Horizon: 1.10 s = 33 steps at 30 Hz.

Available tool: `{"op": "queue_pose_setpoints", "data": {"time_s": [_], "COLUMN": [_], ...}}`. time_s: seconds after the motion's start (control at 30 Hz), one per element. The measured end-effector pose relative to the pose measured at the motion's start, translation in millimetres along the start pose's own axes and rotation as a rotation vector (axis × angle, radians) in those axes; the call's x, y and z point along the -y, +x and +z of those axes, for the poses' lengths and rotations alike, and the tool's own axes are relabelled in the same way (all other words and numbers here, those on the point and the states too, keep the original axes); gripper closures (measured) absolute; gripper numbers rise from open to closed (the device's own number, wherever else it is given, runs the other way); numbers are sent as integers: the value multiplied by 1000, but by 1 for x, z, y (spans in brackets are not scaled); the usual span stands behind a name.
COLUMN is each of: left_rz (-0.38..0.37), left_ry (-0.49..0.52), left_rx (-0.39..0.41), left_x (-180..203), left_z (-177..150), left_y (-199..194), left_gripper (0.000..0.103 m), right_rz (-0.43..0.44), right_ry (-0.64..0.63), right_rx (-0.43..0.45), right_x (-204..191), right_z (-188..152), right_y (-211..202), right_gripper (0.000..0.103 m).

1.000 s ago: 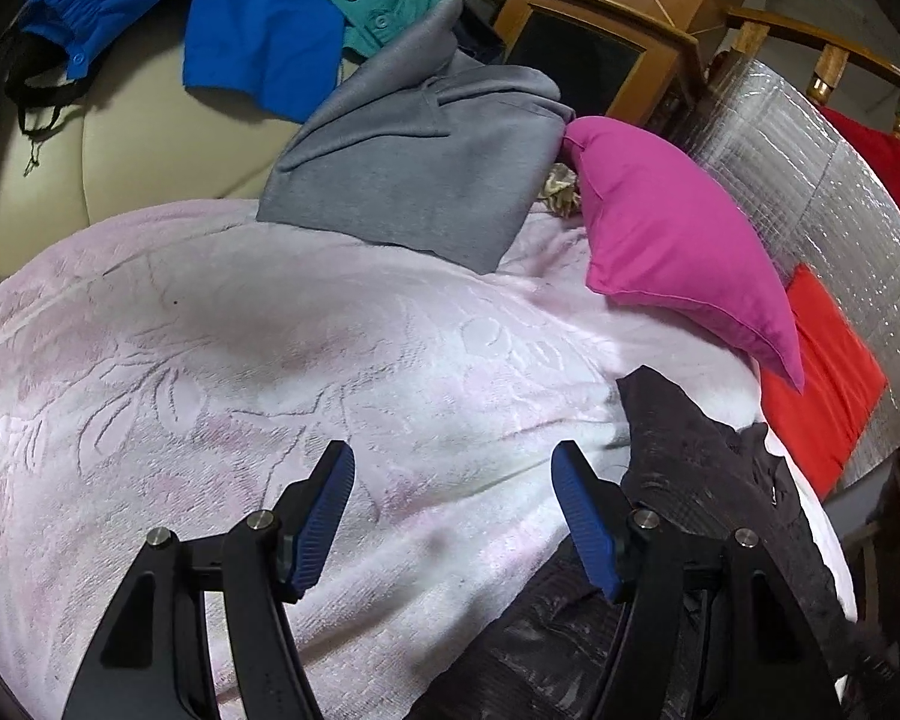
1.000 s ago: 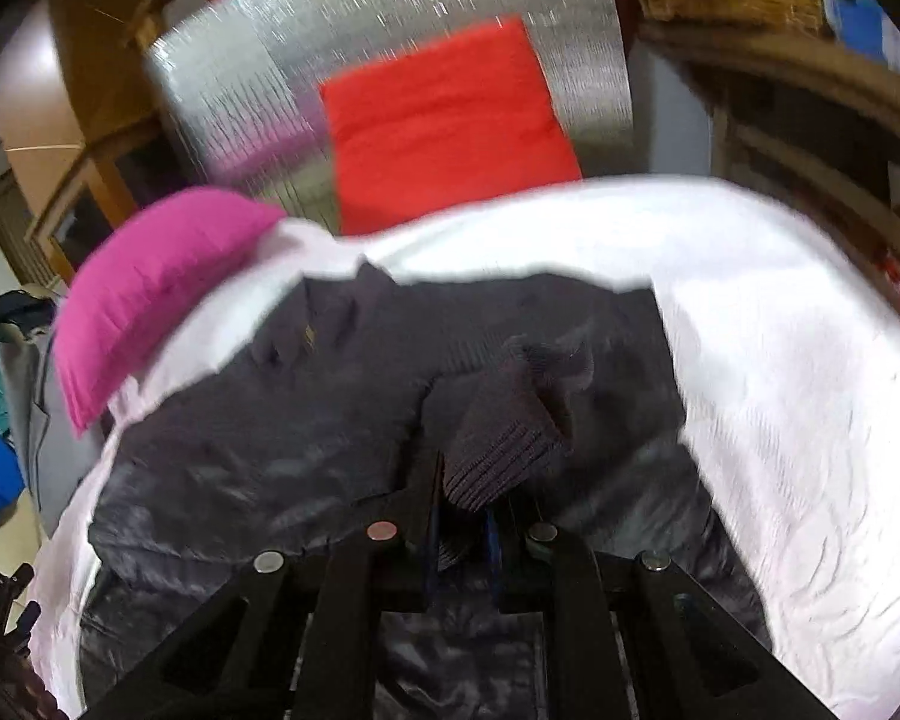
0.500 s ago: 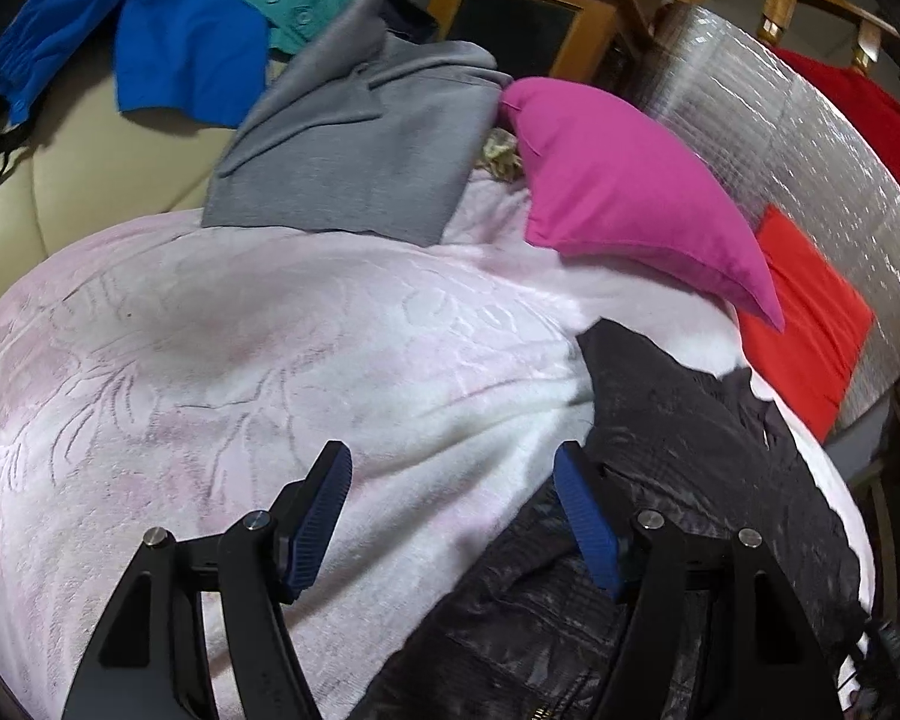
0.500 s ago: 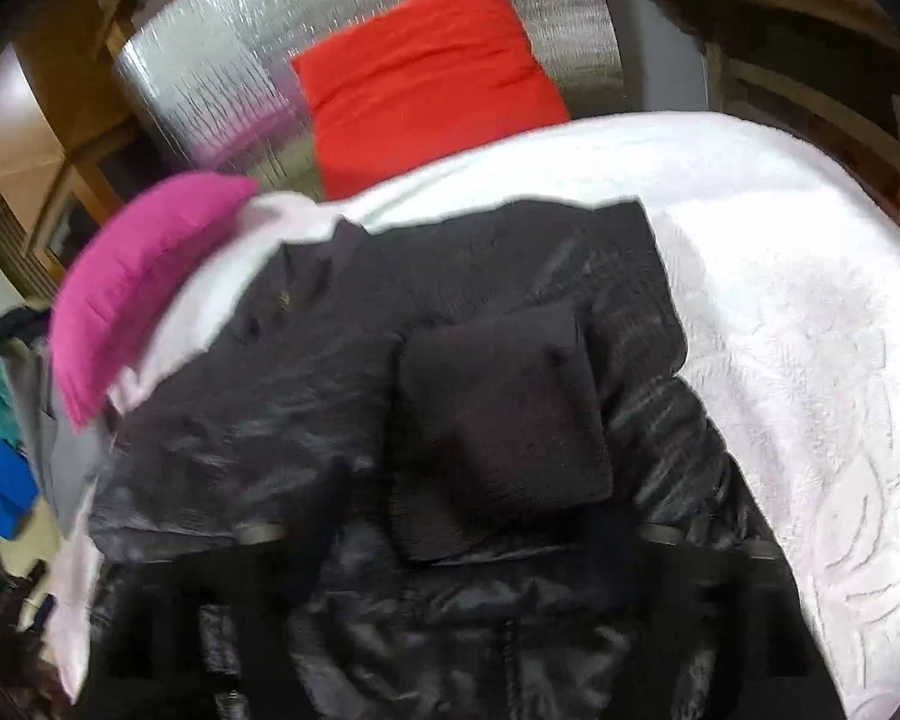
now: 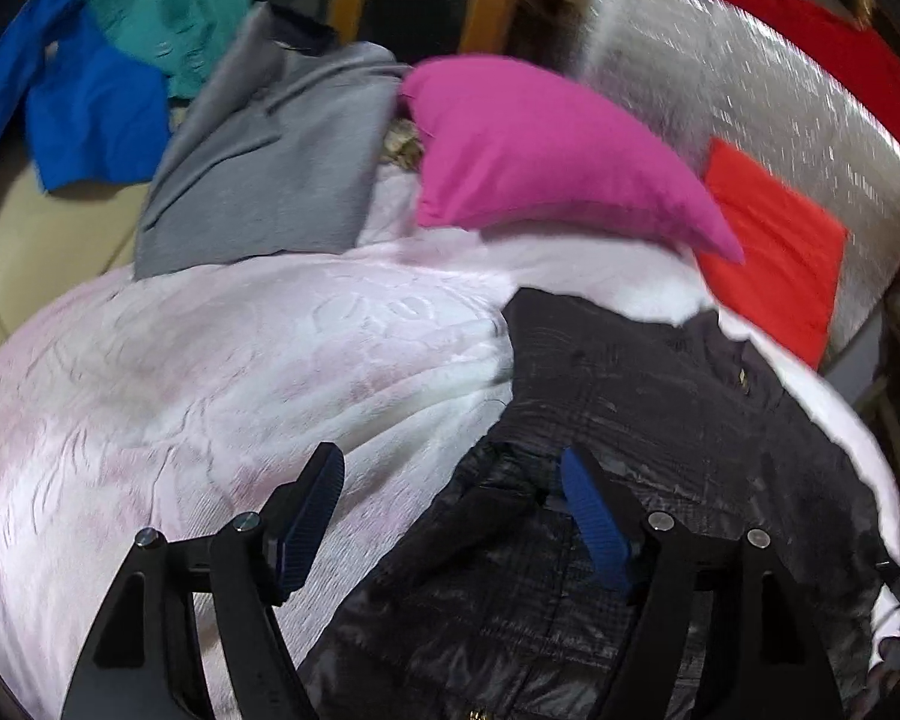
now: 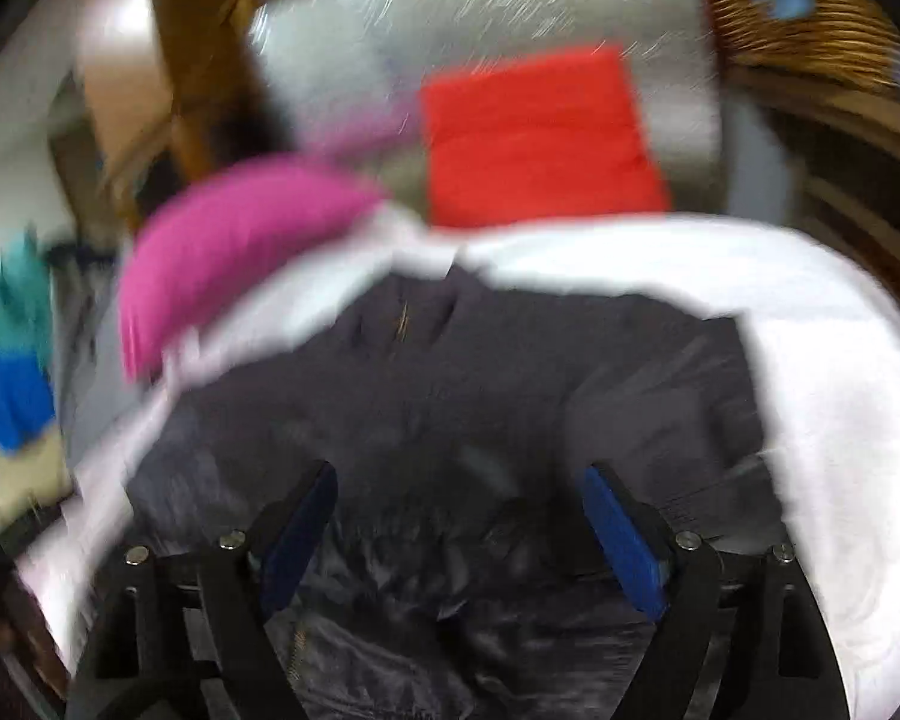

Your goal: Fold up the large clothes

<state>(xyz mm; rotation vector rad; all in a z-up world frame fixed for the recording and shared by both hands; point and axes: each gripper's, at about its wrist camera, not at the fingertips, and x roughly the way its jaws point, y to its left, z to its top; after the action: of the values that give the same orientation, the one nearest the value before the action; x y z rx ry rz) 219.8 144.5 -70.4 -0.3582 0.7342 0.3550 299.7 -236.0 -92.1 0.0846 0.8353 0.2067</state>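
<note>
A large black shiny jacket point(image 5: 660, 438) lies spread on the pale pink blanket point(image 5: 210, 372). My left gripper point(image 5: 450, 516) is open and empty above the jacket's left edge, its right pad over the black fabric and its left pad over the blanket. In the blurred right wrist view the jacket point(image 6: 480, 372) fills the middle, and my right gripper point(image 6: 462, 528) is open and empty just above it, holding nothing.
A magenta pillow point(image 5: 540, 150) and a red cushion point(image 5: 774, 246) lie at the head, against a silver foil panel point(image 5: 720, 90). A grey garment point(image 5: 270, 162), blue point(image 5: 90, 108) and teal clothes point(image 5: 168, 6) lie on a beige sofa far left. A wicker basket point(image 6: 798, 18) stands far right.
My right gripper has opened and let go of the jacket's knit cuff, which now lies on the jacket. My left gripper has moved right, over the jacket's edge.
</note>
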Motion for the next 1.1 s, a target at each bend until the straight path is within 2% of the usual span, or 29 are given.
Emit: {"op": "queue_pose_setpoints", "data": {"time_s": [0.03,0.1,0.23,0.27,0.33,0.37,0.43,0.5,0.6,0.77,0.8,0.83,0.87,0.93,1.0,1.1], "left_rz": [-7,-52,-139,-140,-145,-161,-198,-209,-311,-349,-356,-371,-386,-382,-372,-286], "left_ry": [-3,-26,74,75,14,-48,-132,-157,-140,-73,-54,-35,-1,35,61,98], "left_rx": [-27,-20,-16,-27,-58,-82,-106,-142,-219,-362,-393,-409,-429,-456,-436,-444], "left_x": [3,14,47,48,36,24,2,-12,-19,1,9,15,22,33,43,51], "left_z": [4,16,34,35,37,41,51,65,82,92,92,92,92,97,107,105], "left_y": [4,8,27,34,45,51,57,66,89,142,153,162,170,181,181,199], "left_gripper": [27,27,24,24,24,24,24,24,24,24,26,57,78,88,89,90], "right_rz": [-31,-43,-73,-83,-66,-51,27,89,144,95,96,103,110,128,133,141], "right_ry": [-5,-31,-69,-70,-72,-72,-94,-155,-244,-335,-329,-315,-310,-305,-300,-304], "right_rx": [-46,-35,-44,-27,28,41,76,87,74,5,-50,-94,-97,-100,-116,-111], "right_x": [1,-1,-6,-7,-20,-26,-59,-98,-148,-185,-184,-179,-176,-173,-173,-170], "right_z": [-3,-5,3,2,11,17,26,28,23,10,6,0,-3,-5,-2,-3], "right_y": [13,16,8,-1,-17,-24,-32,-31,-15,41,57,70,74,76,79,81], "right_gripper": [17,17,17,17,17,17,17,17,17,17,17,17,17,16,16,16]}}
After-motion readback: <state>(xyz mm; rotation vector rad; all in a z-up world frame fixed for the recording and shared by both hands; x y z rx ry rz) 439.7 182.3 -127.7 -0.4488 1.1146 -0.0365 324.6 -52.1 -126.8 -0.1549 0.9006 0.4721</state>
